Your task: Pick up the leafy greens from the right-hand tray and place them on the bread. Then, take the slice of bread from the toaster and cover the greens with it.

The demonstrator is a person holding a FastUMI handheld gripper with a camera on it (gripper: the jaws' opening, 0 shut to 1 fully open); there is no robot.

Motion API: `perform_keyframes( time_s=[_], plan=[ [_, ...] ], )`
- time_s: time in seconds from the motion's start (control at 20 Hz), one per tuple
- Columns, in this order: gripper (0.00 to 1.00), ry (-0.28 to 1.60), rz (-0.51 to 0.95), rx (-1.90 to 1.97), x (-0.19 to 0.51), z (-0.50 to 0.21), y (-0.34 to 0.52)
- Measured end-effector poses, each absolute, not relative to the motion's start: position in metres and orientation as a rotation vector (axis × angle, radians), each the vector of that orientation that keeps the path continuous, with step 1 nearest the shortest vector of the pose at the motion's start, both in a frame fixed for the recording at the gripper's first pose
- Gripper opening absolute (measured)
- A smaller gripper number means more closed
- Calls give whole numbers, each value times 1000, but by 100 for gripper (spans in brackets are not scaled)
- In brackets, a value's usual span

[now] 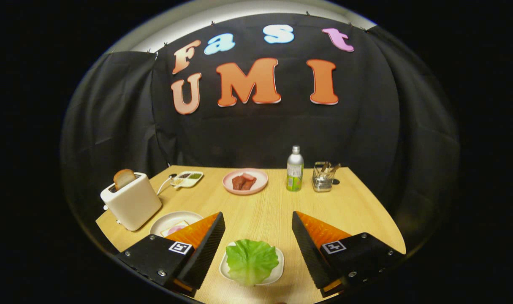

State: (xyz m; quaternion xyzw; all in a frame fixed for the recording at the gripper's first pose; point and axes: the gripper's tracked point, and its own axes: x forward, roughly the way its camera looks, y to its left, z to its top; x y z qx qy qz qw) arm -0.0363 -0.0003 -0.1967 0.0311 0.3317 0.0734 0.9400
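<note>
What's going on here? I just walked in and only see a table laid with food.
A person is holding a claw open over the wooden table, gripping nothing. A lettuce leaf lies on a small white tray between its fingers. A bread slice stands in the toaster, beside a plate behind the left finger. Nothing has been picked up yet.

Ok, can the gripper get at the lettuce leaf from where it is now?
Probably yes. The gripper is open, its fingers spread to either side of the lettuce leaf, which lies flat on its small white dish with nothing over it. A flat leaf may be awkward to pinch, though.
</note>
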Motion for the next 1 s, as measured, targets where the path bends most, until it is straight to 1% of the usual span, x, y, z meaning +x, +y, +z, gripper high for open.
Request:
perform_keyframes(
  time_s=[0.4,0.75,1.0],
  plan=[
    [96,1034,223,35,-70,-279,22],
    [95,1238,230,18,-83,-315,27],
    [93,1334,217,-63,-93,-343,25]
  ],
)
